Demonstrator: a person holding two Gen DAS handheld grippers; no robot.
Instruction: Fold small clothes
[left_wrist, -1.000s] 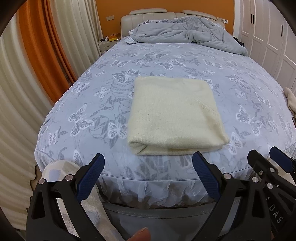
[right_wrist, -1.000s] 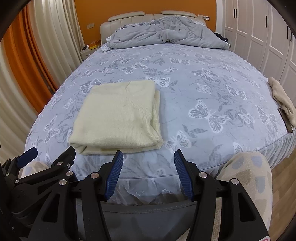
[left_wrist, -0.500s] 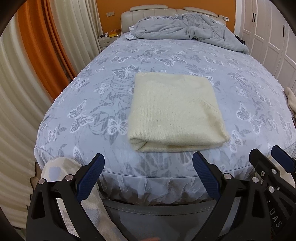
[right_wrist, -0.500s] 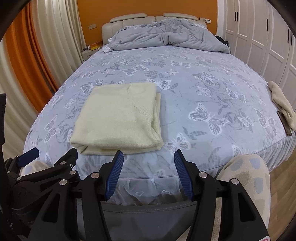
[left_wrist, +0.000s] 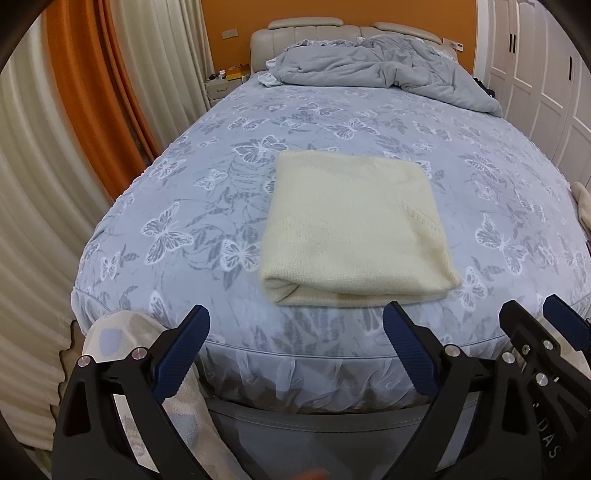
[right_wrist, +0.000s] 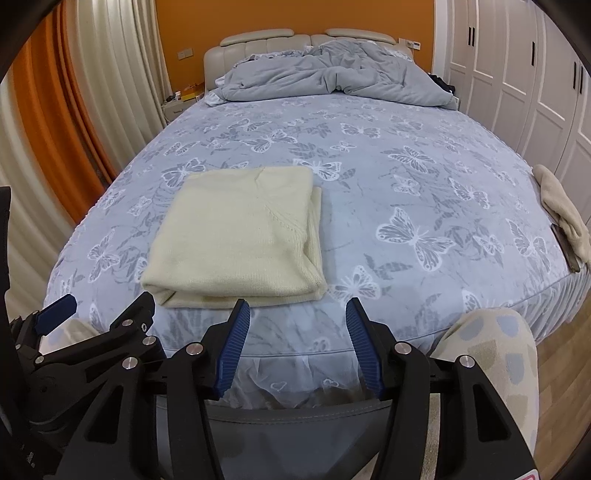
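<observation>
A cream knit garment (left_wrist: 354, 229) lies folded into a neat rectangle near the foot of the bed; it also shows in the right wrist view (right_wrist: 236, 236). My left gripper (left_wrist: 295, 328) is open and empty, held off the foot edge just short of the garment. My right gripper (right_wrist: 295, 321) is open and empty, also off the foot edge, to the right of the garment's near corner. The right gripper's tip shows at the right of the left wrist view (left_wrist: 565, 325), and the left gripper shows at the lower left of the right wrist view (right_wrist: 59, 314).
The bed (left_wrist: 207, 206) has a blue butterfly sheet. A rumpled grey duvet (right_wrist: 332, 77) lies by the headboard. A beige cloth (right_wrist: 561, 210) hangs at the bed's right edge. Curtains (left_wrist: 74, 110) stand left, white wardrobes (right_wrist: 535, 74) right. My patterned knee (right_wrist: 491, 362) is lower right.
Both grippers have drawn back and risen slightly from the bed, so the garment sits a little farther off. The garment has not moved. Both stay open.
</observation>
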